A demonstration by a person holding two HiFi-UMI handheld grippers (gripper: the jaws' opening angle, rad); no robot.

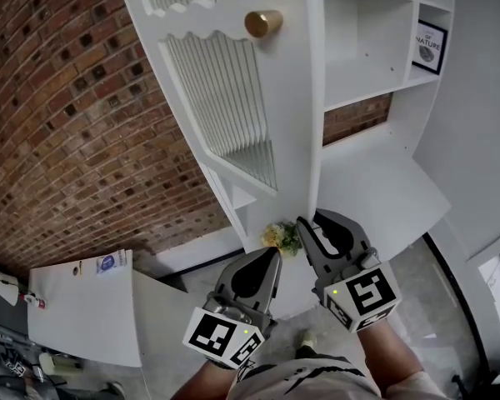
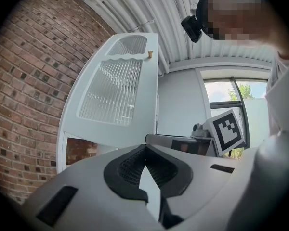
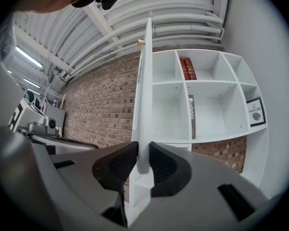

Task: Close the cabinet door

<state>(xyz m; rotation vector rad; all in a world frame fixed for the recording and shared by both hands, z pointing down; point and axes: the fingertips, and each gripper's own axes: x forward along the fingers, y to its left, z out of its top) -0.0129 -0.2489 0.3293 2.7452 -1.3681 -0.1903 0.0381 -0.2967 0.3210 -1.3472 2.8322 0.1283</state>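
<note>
The white cabinet door (image 1: 258,98) with ribbed glass panels and a gold knob (image 1: 262,23) stands swung out from the white cabinet (image 1: 367,65). My right gripper (image 1: 307,226) is at the door's free edge. In the right gripper view that edge (image 3: 145,90) runs upright between the two black pads, and the right gripper (image 3: 143,158) is shut on it. My left gripper (image 1: 275,255) sits just left of it, below the door's face, its tips together and holding nothing. In the left gripper view the door (image 2: 111,100) rises ahead of the left gripper (image 2: 144,153).
Open shelves (image 3: 207,100) hold red books (image 3: 188,69) and a framed picture (image 1: 429,47). A brick wall (image 1: 75,123) runs behind the door. Small yellow flowers (image 1: 282,237) sit below the door's corner. A white counter (image 1: 83,307) is at lower left.
</note>
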